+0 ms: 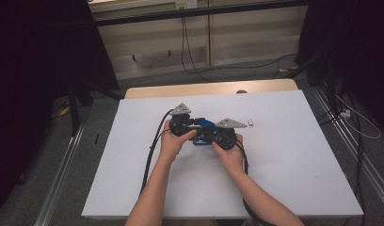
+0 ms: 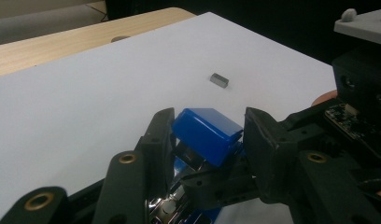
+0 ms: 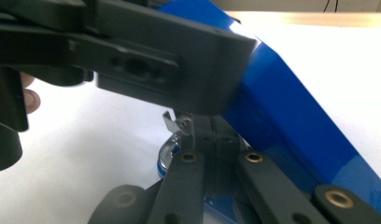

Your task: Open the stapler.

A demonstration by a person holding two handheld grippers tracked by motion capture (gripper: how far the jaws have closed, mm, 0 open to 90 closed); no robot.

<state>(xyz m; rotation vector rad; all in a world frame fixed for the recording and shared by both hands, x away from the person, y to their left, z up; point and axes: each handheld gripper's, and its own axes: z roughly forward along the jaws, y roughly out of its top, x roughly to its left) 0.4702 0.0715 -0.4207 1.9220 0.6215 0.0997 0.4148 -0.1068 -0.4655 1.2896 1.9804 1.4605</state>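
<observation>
Left gripper view — glossy blue stapler (image 2: 207, 133), lid raised

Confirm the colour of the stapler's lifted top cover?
Blue; the stapler's top cover shows best in the left gripper view.

Your bench (image 1: 284, 169) wears a white sheet; a blue stapler (image 1: 203, 133) sits mid-sheet, a small grey block (image 1: 250, 122) just right of it.

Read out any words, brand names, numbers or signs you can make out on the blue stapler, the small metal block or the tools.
None can be read.
Blue stapler: plain blue cover, no label or brand showing.
Small metal block: too small to tell any marking.
Left tool and right tool: plain black jaws, no lettering.
White table sheet: blank.
</observation>
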